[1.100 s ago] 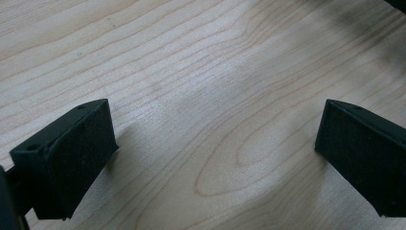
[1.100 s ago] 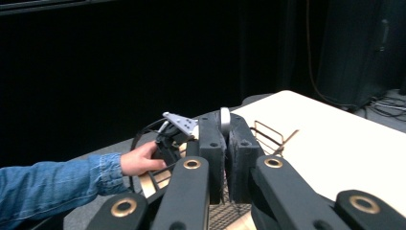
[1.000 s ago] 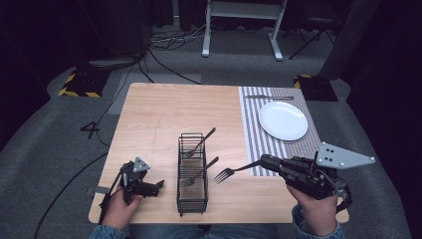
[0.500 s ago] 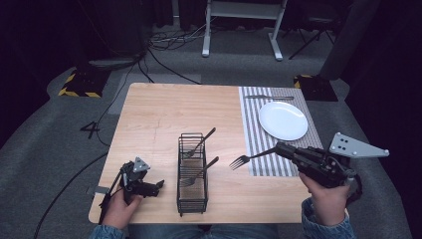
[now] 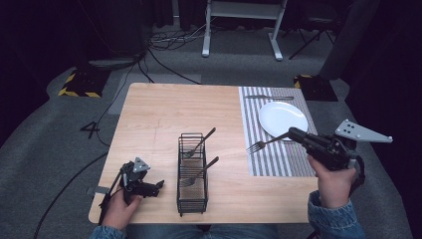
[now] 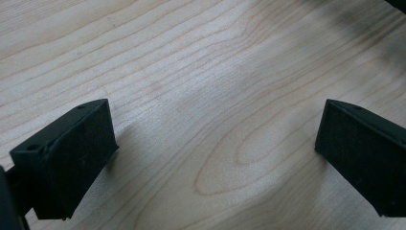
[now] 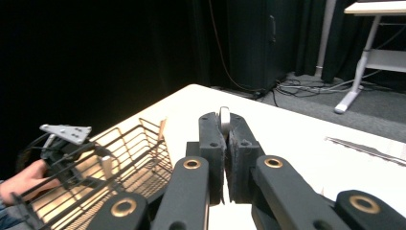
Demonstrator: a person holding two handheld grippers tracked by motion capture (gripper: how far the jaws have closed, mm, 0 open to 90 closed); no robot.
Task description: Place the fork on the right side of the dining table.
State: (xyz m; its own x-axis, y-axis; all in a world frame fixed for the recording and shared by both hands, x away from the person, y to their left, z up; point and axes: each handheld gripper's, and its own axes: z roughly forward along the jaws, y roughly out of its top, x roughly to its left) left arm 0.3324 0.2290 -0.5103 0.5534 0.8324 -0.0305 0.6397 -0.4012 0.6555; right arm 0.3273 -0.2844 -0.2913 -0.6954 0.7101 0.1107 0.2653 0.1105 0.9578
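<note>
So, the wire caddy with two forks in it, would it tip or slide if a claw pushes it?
The wire caddy is tall and narrow, so a high push would probably tip it. Its open wire frame looks light; on the smooth wooden table it would likely slide. The two leaning forks may shift and rattle.

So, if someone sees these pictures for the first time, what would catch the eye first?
Probably the fork held in the air by the right tongs, its tines over the striped placemat beside the white plate. Next, the black wire caddy in the middle of the wooden table, with two more forks in it. The left tongs rest open near the table's front left corner.
</note>
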